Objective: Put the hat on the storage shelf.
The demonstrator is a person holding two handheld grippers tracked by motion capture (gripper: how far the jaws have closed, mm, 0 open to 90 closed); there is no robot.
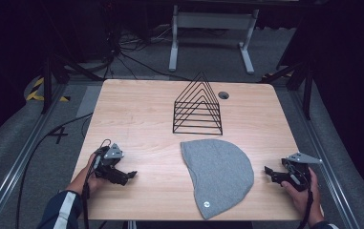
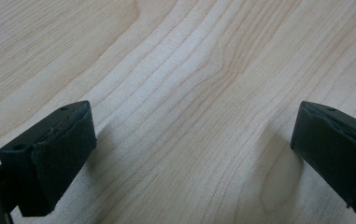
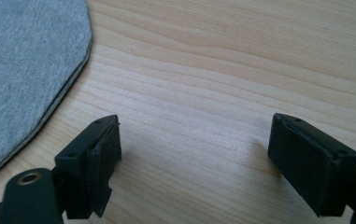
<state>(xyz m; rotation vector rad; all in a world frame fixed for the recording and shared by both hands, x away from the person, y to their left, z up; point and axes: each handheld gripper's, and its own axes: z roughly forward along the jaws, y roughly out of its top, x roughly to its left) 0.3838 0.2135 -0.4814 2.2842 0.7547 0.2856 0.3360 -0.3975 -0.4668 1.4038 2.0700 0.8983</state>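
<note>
We see a flat grey knitted beanie (image 1: 219,175) lying on the pale wooden table (image 1: 141,119), just in front of a black wire triangular rack (image 1: 198,107). Our left gripper (image 1: 131,175) rests well left of the cap, jaws spread wide over bare wood. Our right gripper (image 1: 269,171) sits near the cap's right edge, jaws likewise parted and empty.

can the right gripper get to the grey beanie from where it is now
Probably yes. The right gripper stands open beside the grey beanie, apart from it, with bare table between them. The wire rack stands behind the beanie, out of that path.
</note>
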